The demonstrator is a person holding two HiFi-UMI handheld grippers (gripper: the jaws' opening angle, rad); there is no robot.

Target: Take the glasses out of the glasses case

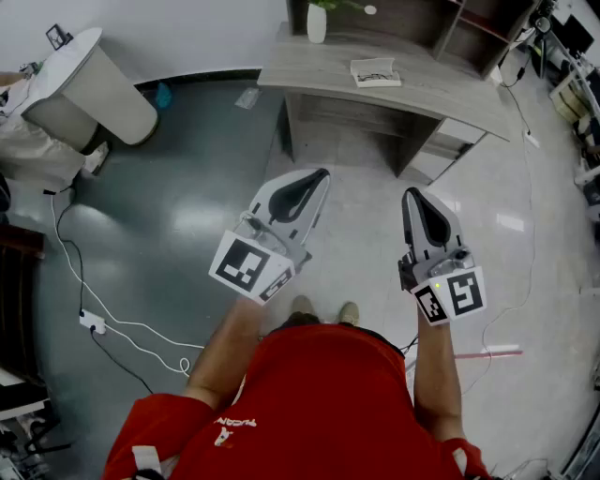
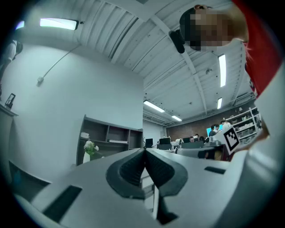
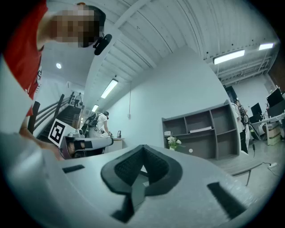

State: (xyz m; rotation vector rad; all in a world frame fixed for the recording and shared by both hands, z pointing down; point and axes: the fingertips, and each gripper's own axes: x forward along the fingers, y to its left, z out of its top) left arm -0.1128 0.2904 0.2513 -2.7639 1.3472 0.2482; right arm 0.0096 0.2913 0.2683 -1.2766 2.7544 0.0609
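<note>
On desk (image 1: 309, 67): 1 glasses case (image 1: 375, 71) | L gripper (image 1: 323, 174), R gripper (image 1: 410, 194): jaws together

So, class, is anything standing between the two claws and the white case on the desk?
Nothing visible is. The left claw and right claw, both shut and empty, are held over the floor, and the white case lies in the open on the desk ahead. The vase stands apart from it, at the desk's back left.
</note>
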